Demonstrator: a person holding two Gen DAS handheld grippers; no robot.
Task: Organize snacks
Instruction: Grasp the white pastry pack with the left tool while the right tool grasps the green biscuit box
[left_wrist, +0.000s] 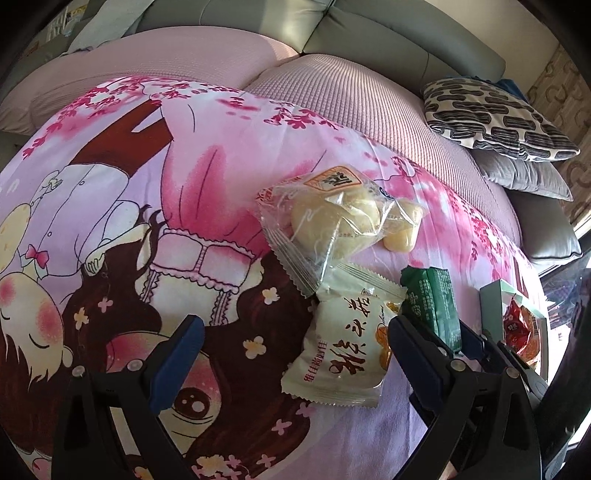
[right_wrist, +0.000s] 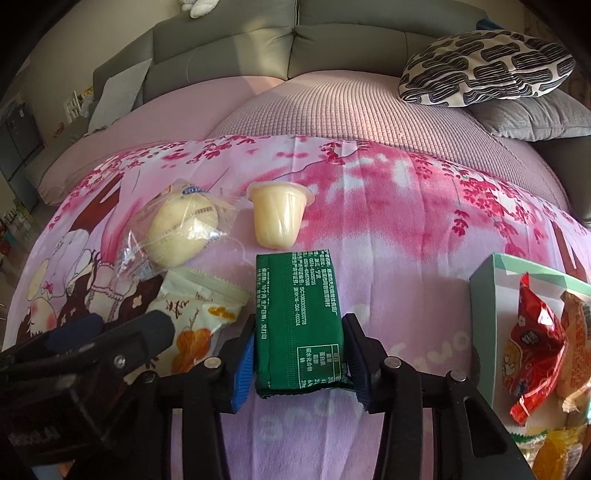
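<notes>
**Green foil packet between the right jaws, cream pouch waiting**

Green foil showed only as a sliver from the left wrist camera: the green packet (left_wrist: 432, 302) lay on the pink printed blanket (left_wrist: 192, 192), partly hidden behind the other tool. The left gripper (left_wrist: 291, 343) stood wide open and held nothing. Between its fingers lay the cream snack pouch (left_wrist: 345, 336), its far edge near the right-hand pad but not pressed. Beyond it sat a clear-wrapped bun (left_wrist: 325, 218), overlapping the pouch's top corner.

From the right wrist camera, the right gripper (right_wrist: 299, 356) had its pads against both long sides of the green packet (right_wrist: 299, 317), gripping it near its near end while it lay flat on the blanket. A pudding cup (right_wrist: 279, 214) lay just past the packet's far end, and the mint-green box (right_wrist: 491, 291), already holding a red wrapper (right_wrist: 535, 347) and other snacks, stood to the right.

The packet looked light, block-shaped and fairly firm, though its foil seemed slick; a hold across the narrow width, closer to the middle, would probably stop it tipping. The cream pouch appeared puffy and crushable, best pinched gently across its body rather than its crimped ends.
</notes>
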